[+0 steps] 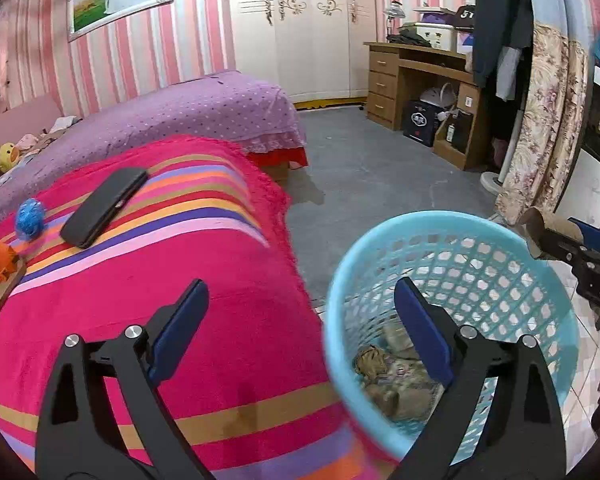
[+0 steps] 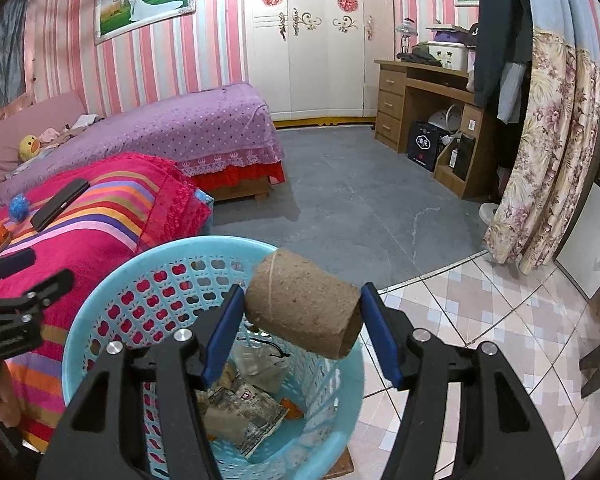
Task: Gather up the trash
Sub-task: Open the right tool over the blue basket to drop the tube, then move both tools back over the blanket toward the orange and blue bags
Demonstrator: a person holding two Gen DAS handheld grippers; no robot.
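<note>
My right gripper (image 2: 302,300) is shut on a brown cardboard tube (image 2: 304,304) and holds it above the rim of a light blue plastic basket (image 2: 112,272). The basket holds crumpled wrappers and paper (image 2: 244,412). In the left wrist view the tube (image 1: 548,236) and the right gripper (image 1: 556,240) show at the far right, over the basket's rim (image 1: 440,220). My left gripper (image 1: 300,300) is open and empty, one finger over the striped blanket (image 1: 180,280), the other over the basket.
On the pink striped blanket lie a black case (image 1: 104,208), a blue ball (image 1: 30,218) and an orange toy (image 1: 2,258). A purple bed (image 1: 204,112), wooden desk (image 1: 420,88), floral curtain (image 1: 548,128) and grey floor (image 1: 380,184) lie beyond.
</note>
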